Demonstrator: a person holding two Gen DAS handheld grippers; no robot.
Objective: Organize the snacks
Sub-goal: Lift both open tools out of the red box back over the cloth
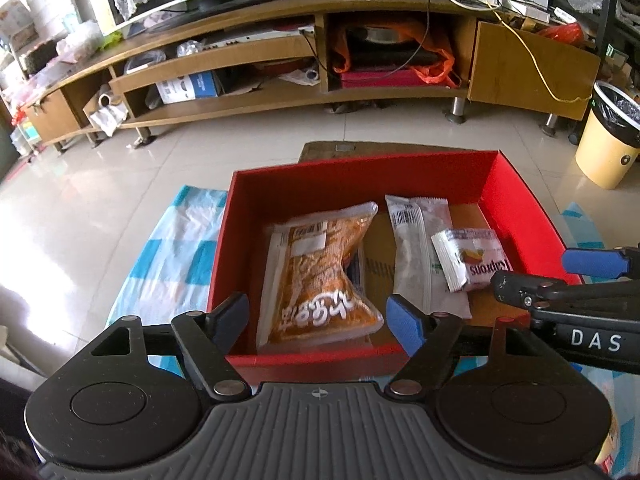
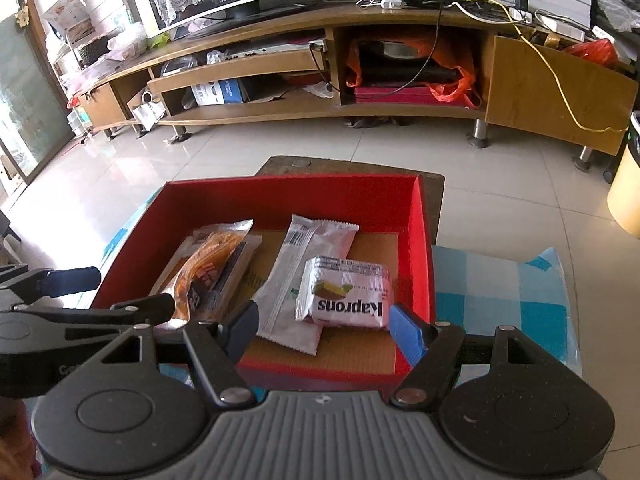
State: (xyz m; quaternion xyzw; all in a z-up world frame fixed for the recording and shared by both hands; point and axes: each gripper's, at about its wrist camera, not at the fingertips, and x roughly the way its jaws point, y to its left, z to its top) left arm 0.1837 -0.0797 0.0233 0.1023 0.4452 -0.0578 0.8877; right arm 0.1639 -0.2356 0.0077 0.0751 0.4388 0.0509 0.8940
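Observation:
A red box (image 1: 360, 172) (image 2: 280, 188) sits on a blue-and-white chequered cloth (image 1: 172, 256) (image 2: 500, 300). Inside it lie an orange packet (image 1: 320, 280) (image 2: 216, 264), a long white packet (image 1: 416, 248) (image 2: 304, 264) and a small white "Kaprons" packet (image 1: 472, 260) (image 2: 344, 292) resting on the white one. My left gripper (image 1: 318, 312) (image 2: 134, 288) hovers open over the box's near wall, with the orange packet lying below between its fingers, untouched. My right gripper (image 2: 324, 322) (image 1: 532, 270) is open too, above the box's near right part, close to the Kaprons packet and holding nothing.
A long wooden TV stand (image 1: 280, 60) with cluttered shelves and cables runs along the back. A yellow bin (image 1: 608, 140) stands at the right on the tiled floor. A brown surface edge (image 1: 320, 148) shows just beyond the box.

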